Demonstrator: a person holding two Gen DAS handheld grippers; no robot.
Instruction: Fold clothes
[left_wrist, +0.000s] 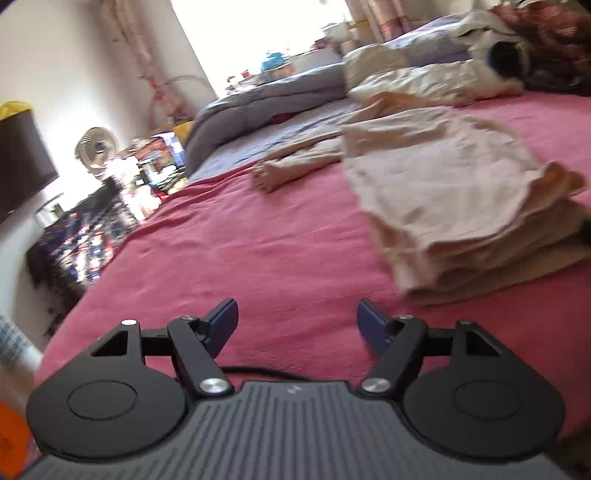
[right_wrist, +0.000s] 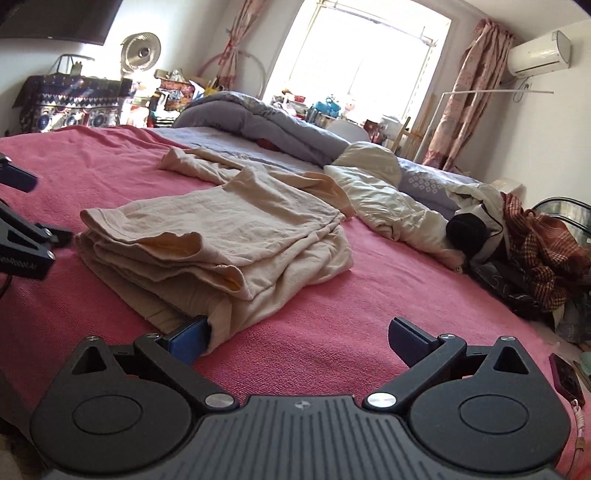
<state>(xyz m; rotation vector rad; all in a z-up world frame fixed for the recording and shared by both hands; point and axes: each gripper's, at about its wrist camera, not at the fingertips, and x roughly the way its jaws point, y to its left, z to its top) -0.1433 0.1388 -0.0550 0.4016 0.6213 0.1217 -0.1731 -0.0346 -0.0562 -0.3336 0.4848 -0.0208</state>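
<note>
folded beige garment (right_wrist: 207, 240): 1 | hand-held grippers: 2, both empty

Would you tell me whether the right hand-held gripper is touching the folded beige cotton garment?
Cannot tell: in the right wrist view the open right hand-held gripper has its left finger against the folded beige cotton garment's corner, overlapping it without visible contact.

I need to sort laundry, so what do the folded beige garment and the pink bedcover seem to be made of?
Garment: probably soft matte cotton knit, going by its limp creases and stitched hems. Bedcover: looks like matte woven or terry-like cloth with fine ribbed texture.
</note>
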